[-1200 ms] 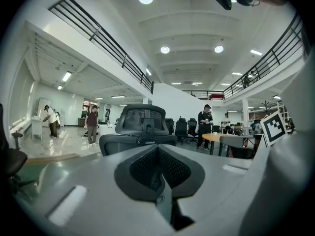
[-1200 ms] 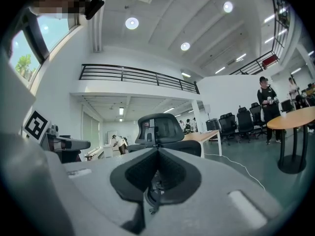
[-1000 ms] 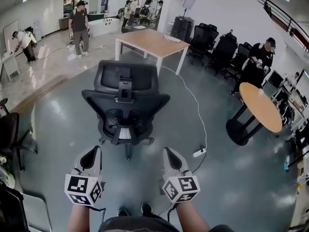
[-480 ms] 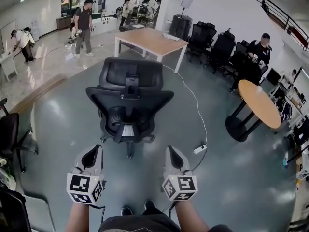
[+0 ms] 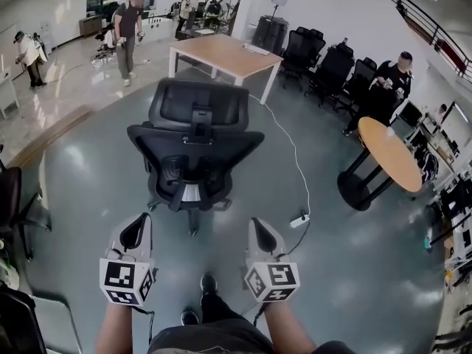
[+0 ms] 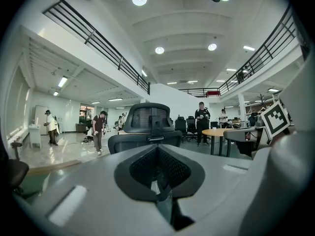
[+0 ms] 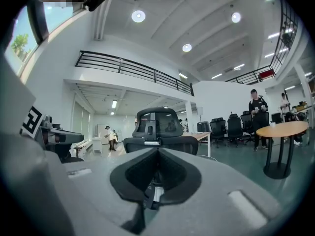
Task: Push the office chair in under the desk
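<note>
The black office chair [image 5: 193, 150] stands on the grey floor with its mesh back and headrest toward me. Beyond it is the wooden desk [image 5: 221, 54] with white legs, a gap of floor between them. My left gripper [image 5: 140, 221] and right gripper [image 5: 256, 226] are held side by side, short of the chair's base, touching nothing. Both are shut with nothing between the jaws. In the left gripper view the chair [image 6: 150, 127] is straight ahead over the closed jaws. The right gripper view shows the chair [image 7: 158, 127] ahead too, with the desk [image 7: 201, 136] behind it.
A white cable runs from the desk to a power strip [image 5: 299, 220] right of the chair. A round wooden table [image 5: 398, 157] stands at right, black chairs [image 5: 324, 61] behind it. Another chair [image 5: 11, 205] is at the left edge. Several people stand in the background.
I have stepped forward: one foot now shows ahead between the grippers, and the chair and desk sit a little nearer. Both grippers stay shut, in the same pose.
</note>
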{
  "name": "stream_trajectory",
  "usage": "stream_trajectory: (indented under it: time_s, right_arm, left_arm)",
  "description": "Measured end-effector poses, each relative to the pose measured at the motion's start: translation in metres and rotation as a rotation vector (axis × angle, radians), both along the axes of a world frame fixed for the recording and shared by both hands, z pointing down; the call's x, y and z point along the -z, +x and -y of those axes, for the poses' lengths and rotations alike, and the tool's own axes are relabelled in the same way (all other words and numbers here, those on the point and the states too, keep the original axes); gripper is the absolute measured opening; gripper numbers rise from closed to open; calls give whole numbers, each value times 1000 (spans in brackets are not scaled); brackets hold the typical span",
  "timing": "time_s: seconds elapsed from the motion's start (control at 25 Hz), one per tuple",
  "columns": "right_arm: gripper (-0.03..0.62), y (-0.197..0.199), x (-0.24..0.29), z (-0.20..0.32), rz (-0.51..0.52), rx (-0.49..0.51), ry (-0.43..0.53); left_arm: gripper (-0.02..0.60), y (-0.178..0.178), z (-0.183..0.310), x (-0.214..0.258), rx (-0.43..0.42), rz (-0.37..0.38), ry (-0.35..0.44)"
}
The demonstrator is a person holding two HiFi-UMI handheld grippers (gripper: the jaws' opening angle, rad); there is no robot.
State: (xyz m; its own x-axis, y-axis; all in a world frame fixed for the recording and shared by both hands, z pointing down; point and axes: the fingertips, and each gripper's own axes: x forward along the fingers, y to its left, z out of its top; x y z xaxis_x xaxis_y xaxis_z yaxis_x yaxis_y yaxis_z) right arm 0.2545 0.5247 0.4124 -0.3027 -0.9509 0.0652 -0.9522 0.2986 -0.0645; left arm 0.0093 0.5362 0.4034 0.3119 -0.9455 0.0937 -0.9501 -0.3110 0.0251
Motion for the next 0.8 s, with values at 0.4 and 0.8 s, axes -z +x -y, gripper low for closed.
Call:
stream_trajectory:
  time_s: [0.4,0.8]
  right_arm:
    - [-9,2,-3,62,6,19,11]
    - [-8,9,7,148,-54,61,46]
  left_arm:
    - [18,-4,46,-4,34,92,17]
    - [20,1,126,5,68,151,32]
